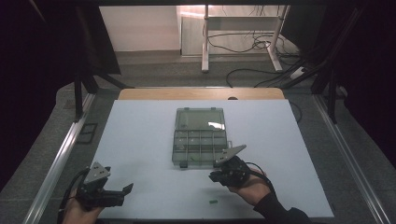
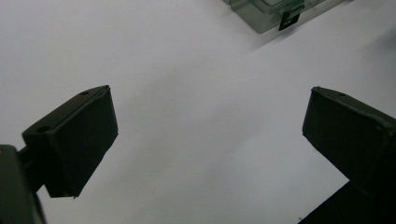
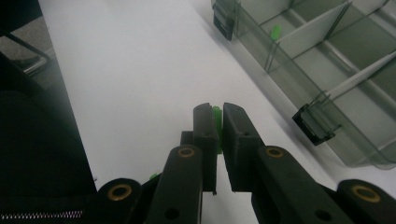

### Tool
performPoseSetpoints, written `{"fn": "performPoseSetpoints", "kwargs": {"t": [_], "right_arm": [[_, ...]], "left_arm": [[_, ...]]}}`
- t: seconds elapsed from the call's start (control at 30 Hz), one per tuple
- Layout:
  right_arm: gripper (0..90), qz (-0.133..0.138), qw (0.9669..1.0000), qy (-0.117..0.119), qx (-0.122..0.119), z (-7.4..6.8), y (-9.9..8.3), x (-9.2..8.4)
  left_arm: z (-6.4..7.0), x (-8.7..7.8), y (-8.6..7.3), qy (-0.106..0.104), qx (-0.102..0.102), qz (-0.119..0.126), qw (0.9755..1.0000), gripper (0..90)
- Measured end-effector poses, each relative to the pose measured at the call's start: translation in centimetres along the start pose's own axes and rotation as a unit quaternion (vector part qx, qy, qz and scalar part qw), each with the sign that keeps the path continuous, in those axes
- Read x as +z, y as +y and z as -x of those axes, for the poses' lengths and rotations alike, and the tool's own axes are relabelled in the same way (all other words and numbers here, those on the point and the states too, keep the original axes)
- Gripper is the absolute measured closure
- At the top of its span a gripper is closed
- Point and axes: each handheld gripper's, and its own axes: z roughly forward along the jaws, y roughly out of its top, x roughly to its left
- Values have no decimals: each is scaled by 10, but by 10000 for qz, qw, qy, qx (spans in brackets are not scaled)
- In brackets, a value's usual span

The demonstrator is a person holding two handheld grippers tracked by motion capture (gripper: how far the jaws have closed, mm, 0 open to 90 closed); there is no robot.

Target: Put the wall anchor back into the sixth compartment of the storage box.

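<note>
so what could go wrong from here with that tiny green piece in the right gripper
The right gripper pinches the green piece by a sliver at the very jaw tips, so it could slip out on the way to the organizer box. The box's compartments are narrow with thin dividers, so a loose drop might land in the wrong one. Another green piece lies near the person's forearm and may get brushed off the table.

i see my two handheld grippers, the left gripper (image 1: pixel 122 190) and right gripper (image 1: pixel 215 176), both black with a grey three-cornered plate on top and a dark cable trailing behind. the right gripper's arms carry brass-ringed screw holes. a dark sleeve (image 1: pixel 280 211) covers my right forearm.
</note>
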Motion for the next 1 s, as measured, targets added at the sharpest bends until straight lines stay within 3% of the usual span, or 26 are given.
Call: {"fn": "performPoseSetpoints", "kwargs": {"t": [0.33, 1.0], "right_arm": [[835, 212, 9997, -62, 129, 7, 9, -6], [833, 346, 9991, -110, 232, 22, 28, -8]], "left_arm": [[1, 0, 0, 23, 82, -16, 10000, 38], [-1, -1, -1, -41, 13, 50, 10000, 26]]}}
